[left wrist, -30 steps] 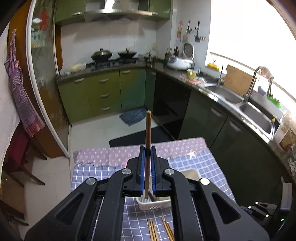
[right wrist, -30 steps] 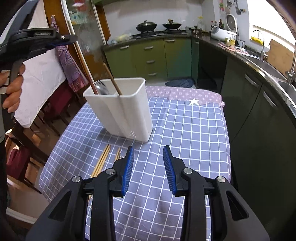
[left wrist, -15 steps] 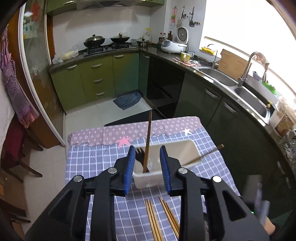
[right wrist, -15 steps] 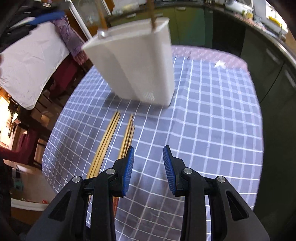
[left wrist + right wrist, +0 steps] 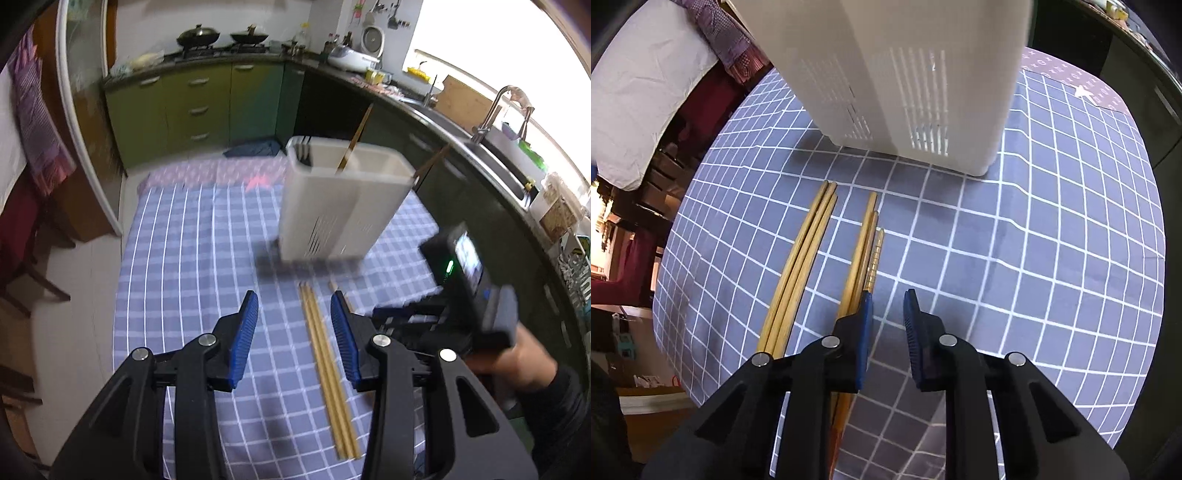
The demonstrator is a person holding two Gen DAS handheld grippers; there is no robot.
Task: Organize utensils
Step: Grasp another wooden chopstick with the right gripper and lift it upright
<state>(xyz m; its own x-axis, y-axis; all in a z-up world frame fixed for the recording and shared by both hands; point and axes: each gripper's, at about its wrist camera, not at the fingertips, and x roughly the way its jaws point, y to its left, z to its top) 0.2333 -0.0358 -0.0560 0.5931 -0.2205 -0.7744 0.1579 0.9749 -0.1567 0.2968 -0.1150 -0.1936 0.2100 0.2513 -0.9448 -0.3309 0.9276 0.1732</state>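
A white utensil holder (image 5: 340,206) stands on the blue checked tablecloth (image 5: 192,258), with fork tines (image 5: 304,147) and two brown chopsticks (image 5: 352,144) standing in it. It also shows in the right wrist view (image 5: 905,74). Two bundles of bamboo chopsticks lie in front of it: a left bundle (image 5: 801,258) and a right bundle (image 5: 862,247). My left gripper (image 5: 293,332) is open and empty above the left bundle (image 5: 325,347). My right gripper (image 5: 886,328) is open, low over the cloth, its left finger beside the right bundle.
The table's left edge drops to the floor (image 5: 92,295), with chairs (image 5: 22,258) beside it. Green kitchen cabinets (image 5: 192,107) and a counter with a sink (image 5: 502,147) lie beyond the table. A white cloth (image 5: 639,92) hangs at the left.
My left gripper let go of the chopstick, which now stands in the holder, and it pulled back and down, opening wider. My right gripper moved down toward the right bundle of chopsticks.
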